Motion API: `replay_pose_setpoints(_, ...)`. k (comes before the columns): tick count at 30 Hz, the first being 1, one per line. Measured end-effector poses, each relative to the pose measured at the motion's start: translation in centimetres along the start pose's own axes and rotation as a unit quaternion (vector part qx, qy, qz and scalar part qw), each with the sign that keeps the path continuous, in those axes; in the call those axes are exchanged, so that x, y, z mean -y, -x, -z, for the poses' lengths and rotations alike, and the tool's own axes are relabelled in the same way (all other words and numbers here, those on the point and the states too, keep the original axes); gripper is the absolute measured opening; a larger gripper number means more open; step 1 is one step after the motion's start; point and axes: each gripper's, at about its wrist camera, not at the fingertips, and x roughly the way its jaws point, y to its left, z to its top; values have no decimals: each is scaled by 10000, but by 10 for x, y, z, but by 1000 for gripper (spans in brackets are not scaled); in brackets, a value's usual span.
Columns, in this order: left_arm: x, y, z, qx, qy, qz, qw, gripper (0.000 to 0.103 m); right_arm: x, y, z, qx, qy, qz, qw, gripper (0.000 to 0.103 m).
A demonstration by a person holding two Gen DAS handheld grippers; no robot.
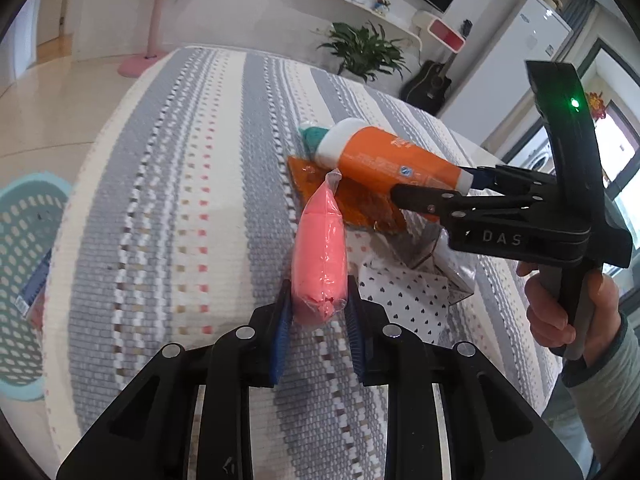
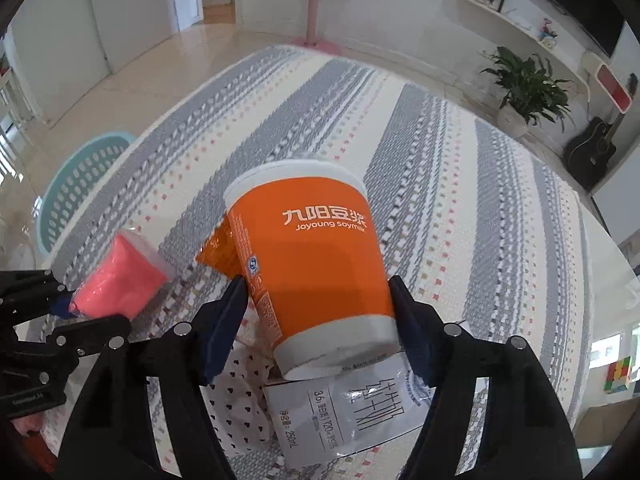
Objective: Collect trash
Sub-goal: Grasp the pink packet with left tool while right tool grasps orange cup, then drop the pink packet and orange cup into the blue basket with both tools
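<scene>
Both grippers loaded over the grey-and-white striped woven tablecloth (image 1: pixel 180 184).
Left gripper (image 1: pixel 318 312) jaws clamped on pink clear-wrapped soft packet (image 1: pixel 320 248); right gripper (image 2: pixel 316 320) jaws clamped on orange paper soymilk cup (image 2: pixel 312 264) (tilted, base twd camera), just above a white milk carton (image 2: pixel 352 412).

striped tablecloth (image 2: pixel 460 184) bare ahead, basket (image 2: pixel 76 184) leftward

So the bench (image 1: pixel 192 168) has a grey-and-cream striped woven cloth over it — lying right on that: a crinkly orange wrapper (image 1: pixel 360 200), a heart-print white napkin (image 1: pixel 408 296) and a flattened milk carton (image 2: pixel 352 412) — all bunched together.
</scene>
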Motion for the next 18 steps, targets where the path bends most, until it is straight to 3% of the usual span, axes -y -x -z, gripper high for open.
replay_pose_setpoints(9, -23, 56, -12, 655, 367, 40, 9972, 23, -26, 51, -22, 739, 19, -56, 9972, 66)
replay_pose_setpoints(12, -43, 91, -19, 998, 645, -18, 9929, 23, -54, 75, -38, 1056, 186, -168, 9941, 66)
replay_pose_setpoints(18, -96, 154, -23, 1476, 1057, -485, 9822, 23, -121, 105, -65, 1508, 538, -439, 9861, 66)
